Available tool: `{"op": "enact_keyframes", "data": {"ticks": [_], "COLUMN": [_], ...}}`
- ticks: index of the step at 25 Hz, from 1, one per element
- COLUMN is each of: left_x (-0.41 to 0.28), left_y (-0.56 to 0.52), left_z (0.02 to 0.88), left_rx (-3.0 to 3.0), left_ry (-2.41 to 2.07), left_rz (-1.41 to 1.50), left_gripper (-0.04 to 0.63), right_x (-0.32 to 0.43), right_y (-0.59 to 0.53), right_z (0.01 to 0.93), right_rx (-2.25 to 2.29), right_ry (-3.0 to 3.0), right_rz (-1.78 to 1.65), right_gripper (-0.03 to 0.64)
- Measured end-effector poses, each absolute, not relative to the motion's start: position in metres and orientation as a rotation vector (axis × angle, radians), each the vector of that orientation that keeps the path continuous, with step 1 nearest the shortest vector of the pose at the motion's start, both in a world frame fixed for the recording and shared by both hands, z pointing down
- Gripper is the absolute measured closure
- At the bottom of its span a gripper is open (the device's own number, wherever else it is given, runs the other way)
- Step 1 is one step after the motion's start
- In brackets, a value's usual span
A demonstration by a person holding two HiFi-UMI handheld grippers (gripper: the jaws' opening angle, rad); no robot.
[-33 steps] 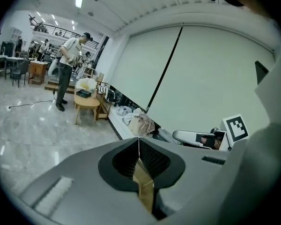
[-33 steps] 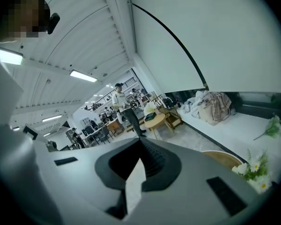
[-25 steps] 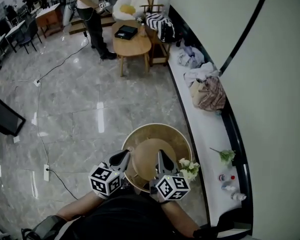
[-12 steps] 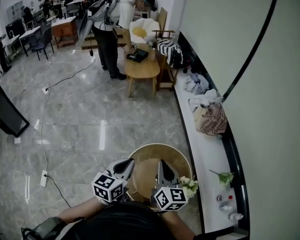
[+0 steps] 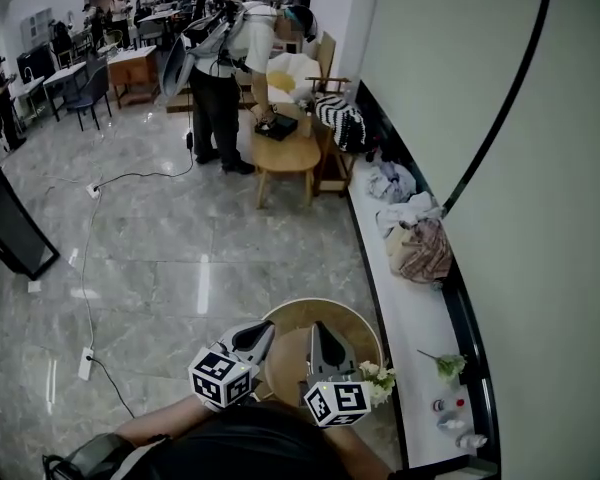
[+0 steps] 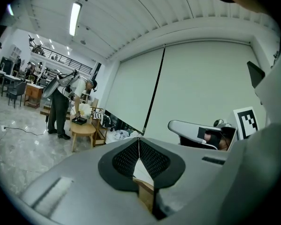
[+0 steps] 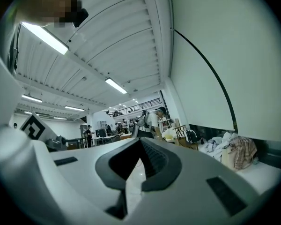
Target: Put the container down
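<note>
Room: large hall with a glossy marble floor [image 5: 180, 258]; a long white ledge [image 5: 410, 308] runs along the right-hand wall.
Container: round, shallow, light wood container [image 5: 352, 320], seen from above in the head view, close in front of the person, above the floor and just left of the ledge.
Container against the grippers: its near-left rim lies at the left gripper's tips; the right gripper reaches over its middle from the near side.
Left gripper [image 5: 263, 330]: in the left gripper view its tips [image 6: 139, 142] meet, and a strip of pale wood [image 6: 145, 196] sits clamped between the jaws further back.
Right gripper [image 5: 318, 328]: in the right gripper view its tips [image 7: 140, 142] are together; only pale floor shows through the gap behind them.
Flowers: small white bunch [image 5: 377, 378] just beside the container's right rim; contact unclear.
Ledge load: heap of clothes [image 5: 420, 248] further along.
Far end: oval wooden table [image 5: 285, 153] with a person [image 5: 220, 78] bent over it.
Floor: a cable [image 5: 85, 288] runs to a socket strip [image 5: 85, 363].
</note>
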State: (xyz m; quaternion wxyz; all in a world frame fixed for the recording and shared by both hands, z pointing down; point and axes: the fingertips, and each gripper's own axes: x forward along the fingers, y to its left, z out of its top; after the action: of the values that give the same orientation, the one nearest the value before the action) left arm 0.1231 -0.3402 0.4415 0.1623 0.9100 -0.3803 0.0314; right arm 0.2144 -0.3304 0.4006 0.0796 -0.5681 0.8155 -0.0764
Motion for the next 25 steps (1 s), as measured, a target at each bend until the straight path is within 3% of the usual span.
{"op": "enact_keyframes", "data": {"ticks": [25], "left_x": [0.145], "left_y": [-0.355], "left_z": [0.439], "left_rx": [2.623], "left_ry": [-1.034], "left_rz": [0.093], "left_gripper": [0.591], "right_x": [0.235], "right_y": [-0.343], "right_z": [0.402], "right_rx": [-1.742], "right_ry": [2.429], "right_rz": [-0.247], "right_gripper": [0.611]}}
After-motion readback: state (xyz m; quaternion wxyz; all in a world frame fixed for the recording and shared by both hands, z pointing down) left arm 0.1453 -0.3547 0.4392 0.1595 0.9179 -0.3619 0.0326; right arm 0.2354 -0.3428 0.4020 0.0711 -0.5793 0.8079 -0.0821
